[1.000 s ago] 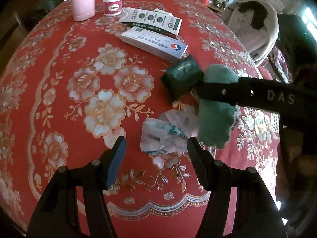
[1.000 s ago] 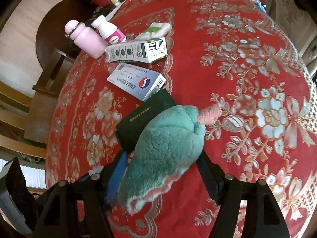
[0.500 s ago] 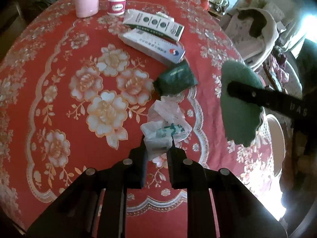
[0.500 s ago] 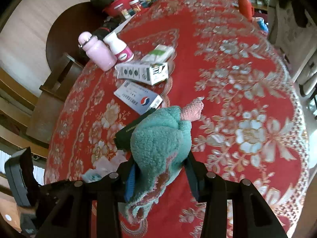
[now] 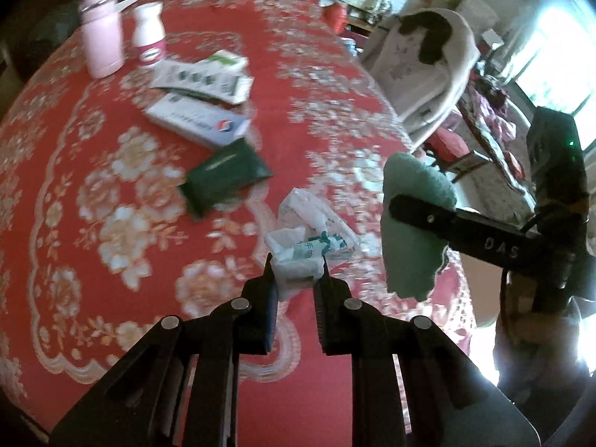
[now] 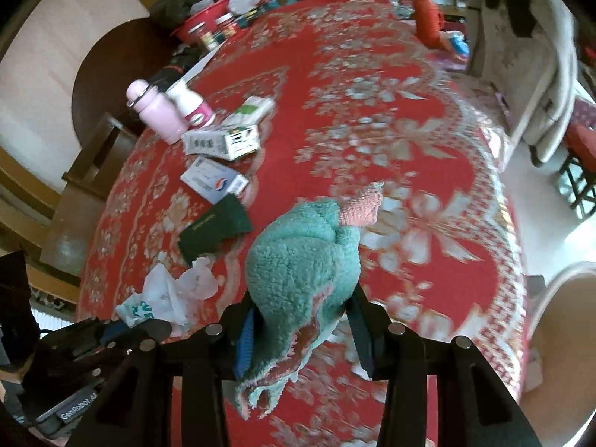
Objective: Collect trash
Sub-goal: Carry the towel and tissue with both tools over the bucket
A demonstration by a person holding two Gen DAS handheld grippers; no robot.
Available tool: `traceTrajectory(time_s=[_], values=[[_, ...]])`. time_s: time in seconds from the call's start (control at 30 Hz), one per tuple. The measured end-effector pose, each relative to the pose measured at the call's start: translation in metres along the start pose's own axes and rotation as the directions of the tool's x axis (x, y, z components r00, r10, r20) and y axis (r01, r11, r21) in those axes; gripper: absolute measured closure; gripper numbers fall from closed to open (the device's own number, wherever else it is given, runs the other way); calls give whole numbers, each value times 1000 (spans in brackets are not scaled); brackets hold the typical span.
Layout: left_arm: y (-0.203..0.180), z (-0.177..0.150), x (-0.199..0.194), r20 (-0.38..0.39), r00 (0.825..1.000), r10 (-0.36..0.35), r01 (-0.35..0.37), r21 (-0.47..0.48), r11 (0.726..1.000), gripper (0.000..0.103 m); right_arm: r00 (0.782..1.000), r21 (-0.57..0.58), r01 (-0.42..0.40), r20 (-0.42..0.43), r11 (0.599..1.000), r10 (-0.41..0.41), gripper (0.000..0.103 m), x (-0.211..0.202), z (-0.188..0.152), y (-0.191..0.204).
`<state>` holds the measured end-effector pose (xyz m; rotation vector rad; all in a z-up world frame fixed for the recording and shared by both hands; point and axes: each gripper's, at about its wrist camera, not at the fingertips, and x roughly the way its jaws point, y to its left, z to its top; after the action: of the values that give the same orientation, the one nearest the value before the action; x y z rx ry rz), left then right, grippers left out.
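- The right gripper (image 6: 302,329) clamped a teal fleece cloth (image 6: 303,264) (pink-edged).
- Crumpled plastic wrappers (image 6: 169,292) lay left of its fingers, on the red tablecloth (image 6: 409,141).

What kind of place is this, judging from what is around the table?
Probably a room in a lived-in home. A round table has a red flowered tablecloth, with medicine-like boxes and a pink bottle on it. Beside it, a chair is draped with clothes.

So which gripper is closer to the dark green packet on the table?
Left, narrowly. The left gripper, shut on the crumpled wrapper, sits just beside the dark green packet. The right gripper, clamping the teal cloth, is farther off.
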<state>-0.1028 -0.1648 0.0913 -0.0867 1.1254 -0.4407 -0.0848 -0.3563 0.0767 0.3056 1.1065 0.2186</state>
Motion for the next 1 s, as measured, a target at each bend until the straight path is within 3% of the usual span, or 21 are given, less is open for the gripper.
traceTrajectory(time_s=[0.43, 1.0], values=[[-97, 11, 28, -28, 997, -75, 78, 137, 988, 89, 992, 165, 98, 58, 981, -109, 60, -63, -33, -93], [-219, 5, 73, -53, 996, -71, 85, 357, 930, 89, 965, 382, 204, 78, 901, -251, 60, -126, -92, -200]])
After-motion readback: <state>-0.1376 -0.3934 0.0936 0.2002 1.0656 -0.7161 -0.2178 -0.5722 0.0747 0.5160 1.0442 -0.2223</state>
